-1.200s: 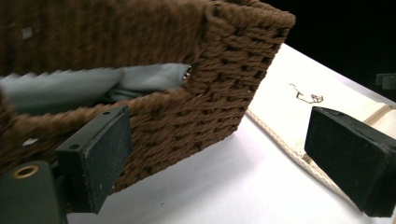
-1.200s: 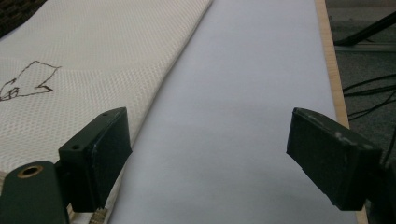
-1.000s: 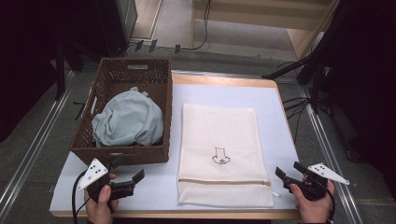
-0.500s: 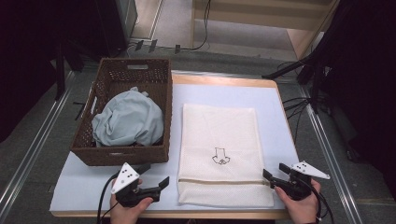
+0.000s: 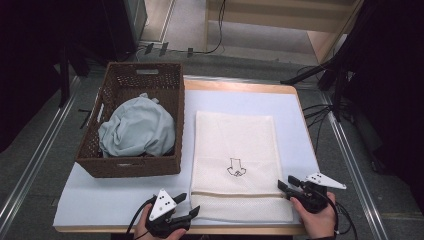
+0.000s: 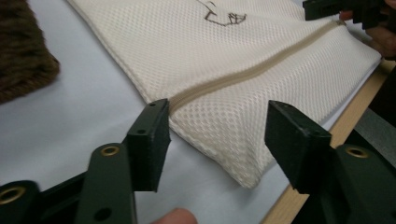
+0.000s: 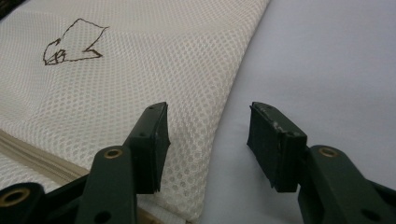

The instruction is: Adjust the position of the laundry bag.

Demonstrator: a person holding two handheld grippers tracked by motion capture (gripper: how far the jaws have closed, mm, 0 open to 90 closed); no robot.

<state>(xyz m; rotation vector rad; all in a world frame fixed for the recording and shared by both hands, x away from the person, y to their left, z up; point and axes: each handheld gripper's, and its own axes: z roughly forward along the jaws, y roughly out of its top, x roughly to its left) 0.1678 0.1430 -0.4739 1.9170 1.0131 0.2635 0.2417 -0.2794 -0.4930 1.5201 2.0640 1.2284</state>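
A cream mesh laundry bag (image 5: 235, 150) with a small dark stitched motif lies flat on the table, its zipper (image 6: 252, 72) running across near the front end. My left gripper (image 5: 189, 204) is at the bag's near left corner; its jaws (image 6: 217, 135) have just been closing and straddle that corner without pressing it. My right gripper (image 5: 286, 184) is at the bag's near right edge. Its jaws (image 7: 208, 140) have also just been closing, with the bag's edge (image 7: 205, 154) between them, untouched.
A brown wicker basket (image 5: 130, 167) stands at the left of the table, holding a crumpled pale blue-grey garment (image 5: 137, 127). The white tabletop (image 5: 115, 195) has a wooden front edge just under both hands. Dark floor, rails and cables surround the table.
My left gripper has slid right along the front edge to the bag's near left corner. My right gripper has shifted slightly left to the bag's right edge. Both pairs of jaws stand narrower.
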